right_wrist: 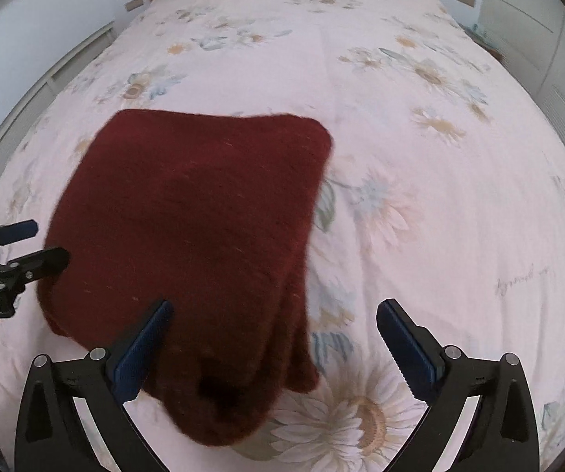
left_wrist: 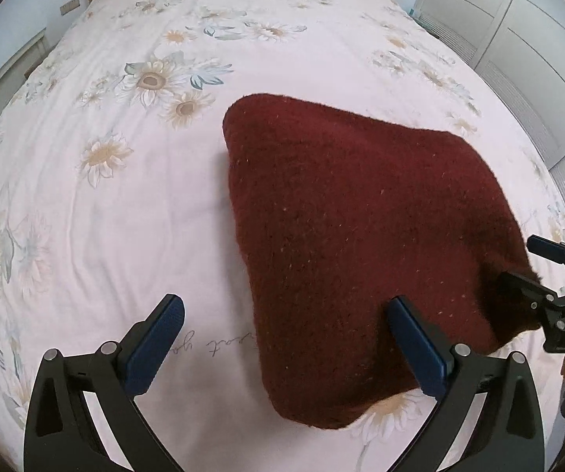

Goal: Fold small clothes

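Two wide-spread jaws frame the left wrist view: the left gripper [left_wrist: 284, 334] stands fully open and holds nothing. A dark red knitted garment [left_wrist: 345, 244] lies on the bed [left_wrist: 97, 236], already doubled into a rough square, filling the picture from centre toward 4 o'clock. The gripper's right finger overlaps the knit's near part, though contact cannot be judged. At 3 to 4 o'clock the right gripper [left_wrist: 534, 263] sits at the garment's corner; one finger lies against the wool, yet its jaws look parted, not pinching.

From the right wrist view, the garment [right_wrist: 188, 236] spreads from centre to 7 o'clock, with a thicker bunched lobe hanging toward 6 o'clock. The right gripper [right_wrist: 274, 326] is wide open and empty here, its left finger over the wool. The left gripper [right_wrist: 42, 242] shows at 9 o'clock, jaws apart, beside the knit's edge.

By its fuzzy look, this wool is probably soft, thick and grippy, light enough to lift yet prone to sagging and stretching. A deep bite on two neighbouring corners, through all layers, would likely carry it best.
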A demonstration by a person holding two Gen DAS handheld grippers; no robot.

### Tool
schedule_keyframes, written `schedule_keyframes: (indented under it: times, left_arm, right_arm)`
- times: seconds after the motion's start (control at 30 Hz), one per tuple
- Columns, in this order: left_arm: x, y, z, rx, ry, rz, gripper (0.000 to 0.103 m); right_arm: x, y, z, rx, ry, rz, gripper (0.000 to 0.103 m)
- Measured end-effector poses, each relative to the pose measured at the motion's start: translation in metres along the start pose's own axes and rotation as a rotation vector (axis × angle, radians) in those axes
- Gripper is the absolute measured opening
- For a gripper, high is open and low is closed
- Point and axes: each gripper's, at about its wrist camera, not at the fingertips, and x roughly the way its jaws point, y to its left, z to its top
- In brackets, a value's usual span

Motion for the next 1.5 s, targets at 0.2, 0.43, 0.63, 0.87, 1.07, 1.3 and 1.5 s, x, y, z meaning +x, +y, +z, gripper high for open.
schedule_keyframes:
  times: [0.2, 0.43, 0.63, 0.87, 1.07, 1.3, 1.5]
  left_arm:
    - [0.03, -0.015, -0.005, 0.039, -0.02, 0.049, 0.103]
    - [0.029, -0.01, -0.008, 0.001, -0.037, 0.025, 0.103]
    - [-0.006, -0.017, -0.005, 0.002, -0.062, 0.058, 0.102]
    - [-0.066, -0.017, -0.019, -0.035, -0.105, 0.088, 0.102]
    - [-0.112, -0.02, -0.048, -0.046, -0.123, 0.14, 0.102]
    - [-0.125, -0.013, -0.073, -0.067, -0.119, 0.181, 0.102]
    - [-0.123, -0.009, -0.083, -0.097, -0.1, 0.197, 0.102]
  right_arm:
    - [0.022, -0.013, -0.02, -0.05, -0.006, -0.087, 0.103]
    - [0.024, -0.025, -0.032, 0.034, -0.024, -0.038, 0.103]
    - [-0.021, -0.012, -0.027, 0.004, -0.072, -0.054, 0.103]
    - [-0.1, -0.005, -0.037, 0.0, -0.165, -0.059, 0.103]
    - [-0.147, -0.003, -0.061, 0.007, -0.216, -0.077, 0.103]
    - [-0.164, -0.008, -0.095, 0.033, -0.207, -0.115, 0.103]
    - [-0.169, -0.014, -0.112, 0.058, -0.206, -0.13, 0.103]
